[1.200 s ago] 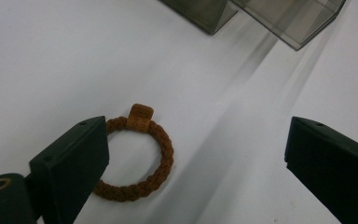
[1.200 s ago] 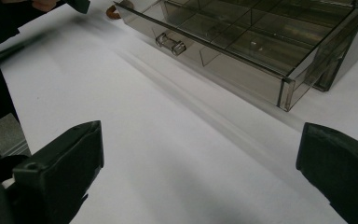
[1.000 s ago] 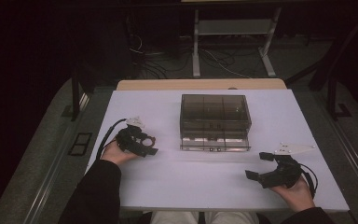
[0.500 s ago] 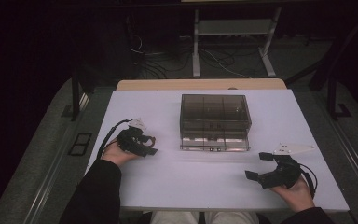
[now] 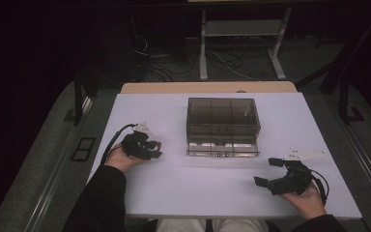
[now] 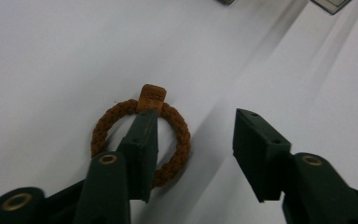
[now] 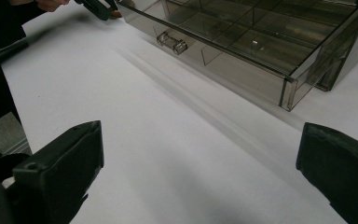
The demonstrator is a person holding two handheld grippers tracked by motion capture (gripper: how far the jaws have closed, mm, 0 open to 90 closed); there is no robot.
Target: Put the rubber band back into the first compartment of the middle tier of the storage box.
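Right gripper [image 5: 271,172] moved little bit since before, jaws wide apart, holding nothing, at 5 o'clock on white table [image 5: 212,193]. Smoky see-through drawer box [image 5: 222,125] sits mid-table, drawer pulled out, small clear handle [image 7: 171,42] in front. Left gripper [image 6: 196,140] at 9 o'clock, jaws apart, one jaw inside brown braided ring [image 6: 100,128]. Ring flat on table, small brown tag [image 6: 151,96] on top.

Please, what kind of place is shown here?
Probably a lab or recording workspace: a white table under a dark backdrop, cables on the floor behind, and a clear drawer box laid out between two handheld grippers.
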